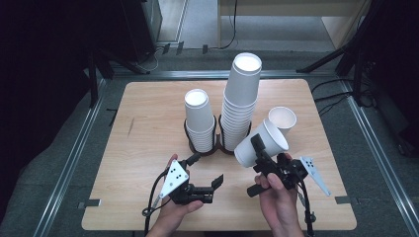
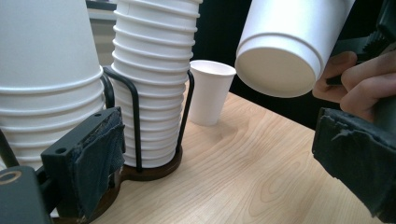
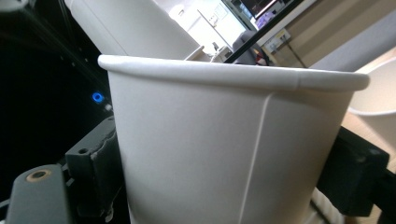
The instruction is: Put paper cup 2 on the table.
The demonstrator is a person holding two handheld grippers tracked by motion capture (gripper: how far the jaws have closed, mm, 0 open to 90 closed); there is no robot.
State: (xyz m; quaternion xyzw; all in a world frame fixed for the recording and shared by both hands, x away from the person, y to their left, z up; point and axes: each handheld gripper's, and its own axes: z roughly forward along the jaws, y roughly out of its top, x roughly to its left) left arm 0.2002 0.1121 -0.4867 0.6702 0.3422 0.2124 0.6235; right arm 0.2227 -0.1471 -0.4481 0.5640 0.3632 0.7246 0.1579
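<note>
My right gripper (image 1: 258, 146) is shut on a white paper cup (image 1: 269, 138), gripping it by the wall below the rim and holding it tilted above the table, bottom toward the left. In the right gripper view the cup (image 3: 210, 116) sits between both black jaws. The left gripper view has its base (image 2: 280, 70) hanging at the upper right. My left gripper (image 1: 207, 169) is open near the front of the table, with nothing between its jaws. It points at the cup holder (image 1: 212, 148).
A dark wire holder carries a short cup stack (image 1: 200, 118) and a tall cup stack (image 1: 242, 98) mid-table. One loose cup (image 1: 282, 118) stands upright behind the held cup. The wooden table (image 1: 148, 123) ends in metal rails and dark floor on both sides.
</note>
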